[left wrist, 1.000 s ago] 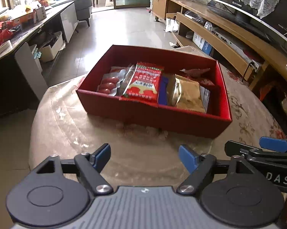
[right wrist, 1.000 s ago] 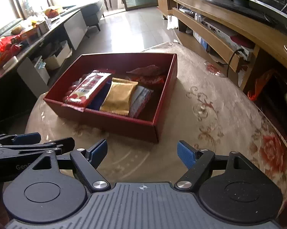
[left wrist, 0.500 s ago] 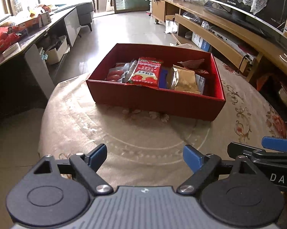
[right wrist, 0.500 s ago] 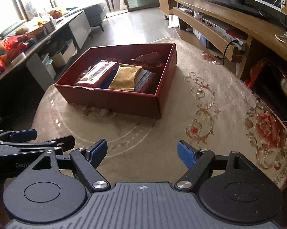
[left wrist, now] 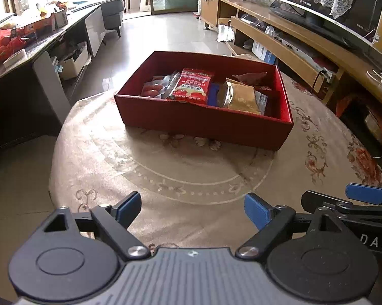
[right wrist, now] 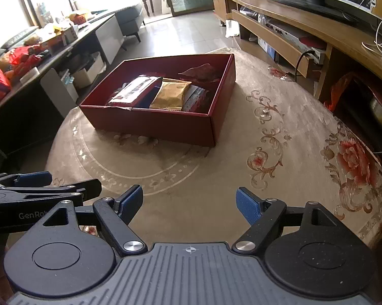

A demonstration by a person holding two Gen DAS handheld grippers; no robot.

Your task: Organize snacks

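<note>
Snacks [left wrist: 194, 86] lie packed flat inside red box [left wrist: 206, 125].

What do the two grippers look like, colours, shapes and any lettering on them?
Both match. The left gripper has black linkage arms with silver pivot bolts, two round black discs, a ribbed grey body and blue pads on the fingertips. The right gripper has the same build, its blue pads textured. White lettering runs along each one's side, cut off at the picture edge. No cables, hands or sleeves show.

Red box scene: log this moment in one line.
left claw opening, empty | right claw open, empty | snacks in red box | both claws short of box
</note>
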